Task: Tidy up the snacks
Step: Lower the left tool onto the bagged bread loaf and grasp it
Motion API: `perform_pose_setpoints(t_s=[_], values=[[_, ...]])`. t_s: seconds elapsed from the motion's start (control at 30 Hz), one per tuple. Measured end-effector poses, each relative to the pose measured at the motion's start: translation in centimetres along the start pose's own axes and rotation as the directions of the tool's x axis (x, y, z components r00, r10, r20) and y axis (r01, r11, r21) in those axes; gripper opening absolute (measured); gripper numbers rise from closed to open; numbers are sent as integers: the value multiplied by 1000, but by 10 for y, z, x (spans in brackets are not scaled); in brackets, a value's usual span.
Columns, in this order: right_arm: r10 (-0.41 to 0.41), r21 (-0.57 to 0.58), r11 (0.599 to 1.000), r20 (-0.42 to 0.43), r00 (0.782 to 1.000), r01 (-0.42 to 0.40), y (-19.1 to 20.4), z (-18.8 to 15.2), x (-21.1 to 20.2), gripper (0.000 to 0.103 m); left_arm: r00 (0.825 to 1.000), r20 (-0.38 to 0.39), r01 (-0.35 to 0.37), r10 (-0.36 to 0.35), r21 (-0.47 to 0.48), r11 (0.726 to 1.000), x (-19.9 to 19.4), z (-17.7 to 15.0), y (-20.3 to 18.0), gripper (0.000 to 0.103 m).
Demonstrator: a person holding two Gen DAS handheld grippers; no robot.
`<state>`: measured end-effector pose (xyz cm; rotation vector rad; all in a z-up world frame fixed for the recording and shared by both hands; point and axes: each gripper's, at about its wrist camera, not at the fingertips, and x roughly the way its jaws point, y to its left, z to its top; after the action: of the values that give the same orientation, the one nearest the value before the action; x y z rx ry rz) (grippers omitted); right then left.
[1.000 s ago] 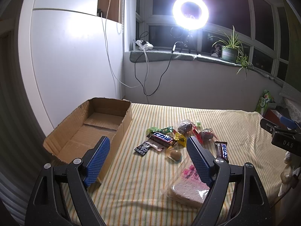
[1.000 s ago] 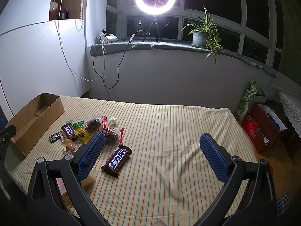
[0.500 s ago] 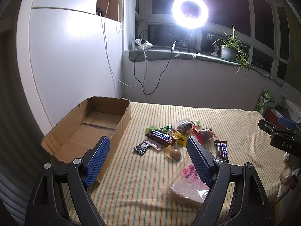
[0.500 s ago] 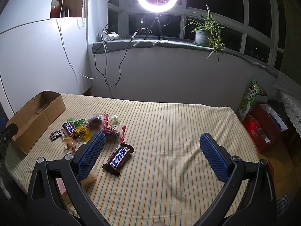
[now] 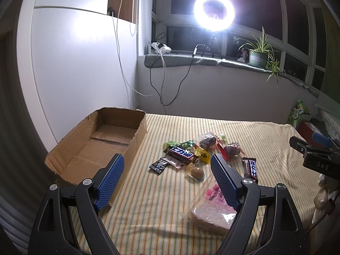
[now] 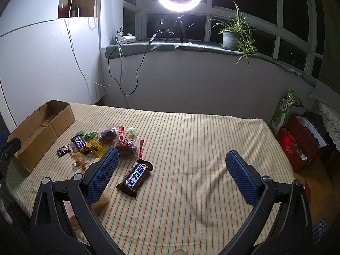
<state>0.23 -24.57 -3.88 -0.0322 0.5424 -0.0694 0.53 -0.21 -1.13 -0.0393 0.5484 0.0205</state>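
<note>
The left hand-held gripper [image 5: 166, 170] is wide open and holds nothing. Its blue pads [image 5: 110, 179] touch nothing and hang above a bed with a striped cover [image 5: 244, 127]. The right hand-held gripper [image 6: 173, 165] is wide open too, and it is empty. Its blue pads [image 6: 241, 177] are up in the air over the striped cover.

The snacks lie in a little heap [image 5: 191, 153] in the middle of the bed. One dark chocolate bar [image 5: 181, 154] is in the heap, with a yellow candy [image 5: 201, 154] just beside it. A second chocolate bar [image 6: 136, 175] lies apart from the heap, on the cover between the right gripper's two fingers and nearer the left one. A round brown sweet in clear wrap [image 5: 196, 172] lies near the heap. A bag of sliced bread [image 5: 212, 209] lies close to the camera, partly behind the left gripper's right finger.

An open cardboard box [image 5: 136, 131] sits on the bed to the left of the snacks. No snack shows inside it.
</note>
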Motion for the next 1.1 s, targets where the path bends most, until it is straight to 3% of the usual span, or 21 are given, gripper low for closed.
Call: perform_pose_setpoints(t_s=[0.17,0.33,0.4,0.5,0.6,0.7,0.93,1.03,1.1], values=[[36,-2,999,-28,999,-36,3,-4,6,103,1000,-22,18,-18,-1,1000,6,-2,1,84],[98,-3,995,-69,993,-98,9,-12,13,102,993,-79,85,-88,-31,996,18,-9,5,83],[131,4,991,-95,987,-131,11,-15,17,95,987,-106,116,-121,-50,992,23,-14,7,83],[202,29,979,-149,968,-200,17,-22,25,93,969,-157,178,-190,-87,980,33,-22,10,82],[292,70,956,-198,936,-284,21,-31,34,86,948,-201,224,-247,-127,966,43,-28,13,80],[383,115,924,-266,885,-365,28,-40,45,80,928,-233,261,-290,-147,954,51,-33,11,73],[511,181,859,-369,777,-479,47,-58,58,71,846,-311,366,-433,-253,896,71,-47,14,63],[566,221,823,-401,721,-523,53,-64,61,69,829,-331,375,-451,-269,887,77,-51,15,61],[594,244,802,-420,686,-545,57,-68,63,63,810,-346,384,-473,-297,874,81,-56,19,56]])
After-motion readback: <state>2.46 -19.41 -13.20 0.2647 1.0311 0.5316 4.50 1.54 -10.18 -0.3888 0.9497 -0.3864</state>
